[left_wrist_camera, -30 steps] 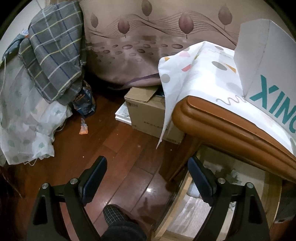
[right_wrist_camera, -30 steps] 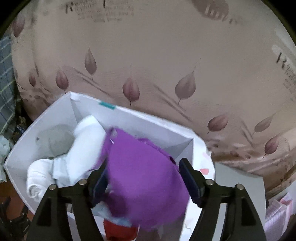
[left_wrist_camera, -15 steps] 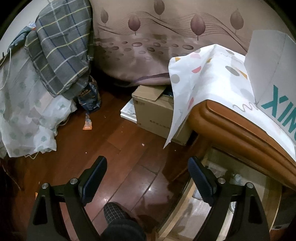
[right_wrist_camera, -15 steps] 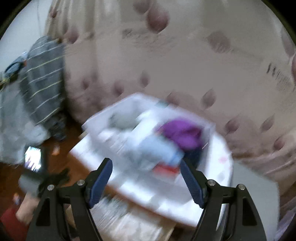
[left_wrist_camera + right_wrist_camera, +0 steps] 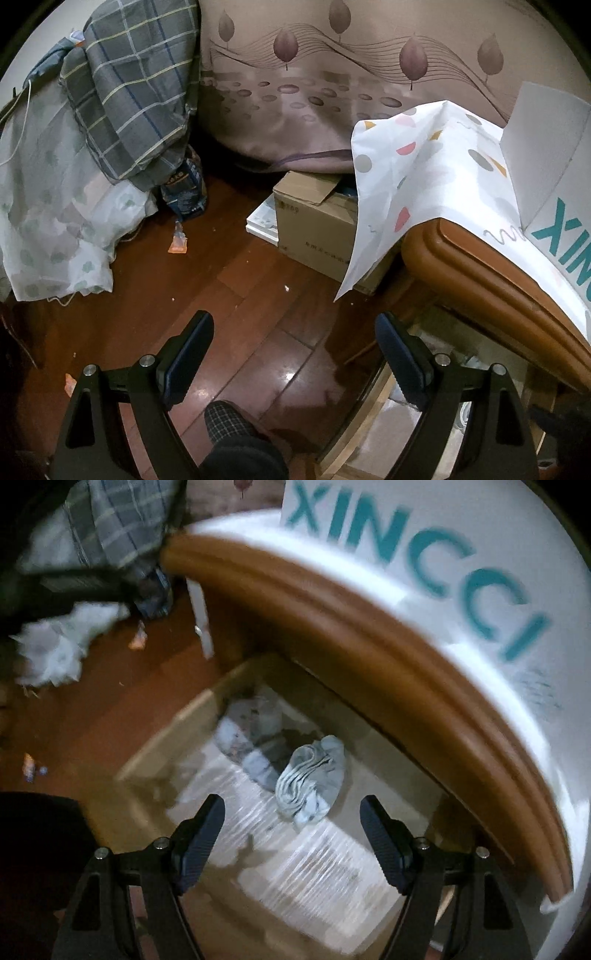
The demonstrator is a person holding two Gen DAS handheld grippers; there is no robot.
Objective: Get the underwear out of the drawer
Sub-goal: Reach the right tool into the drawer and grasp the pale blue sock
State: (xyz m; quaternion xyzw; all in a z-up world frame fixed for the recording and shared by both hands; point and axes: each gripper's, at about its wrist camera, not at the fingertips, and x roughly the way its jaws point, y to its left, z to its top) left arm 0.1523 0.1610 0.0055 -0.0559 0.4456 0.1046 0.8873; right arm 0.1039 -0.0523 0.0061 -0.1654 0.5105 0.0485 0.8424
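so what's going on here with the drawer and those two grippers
A person holds a gripper in each hand beside a wooden dresser. Its drawer is pulled open, with crumpled pale underwear lying inside. The right gripper is open and empty, pointing down into the drawer just short of the underwear, nothing gripped yet. The left gripper is also open and empty, over the wooden floor next to the drawer. A white box sits on top of the dresser.

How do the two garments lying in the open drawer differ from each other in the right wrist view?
The light garment shows wavy pale stripes and sits bunched nearest the right gripper; the darker garment looks mottled blue-grey and lies stretched toward the back left of the drawer. Both are crumpled, ungrasped, and touching; blur hides finer detail.
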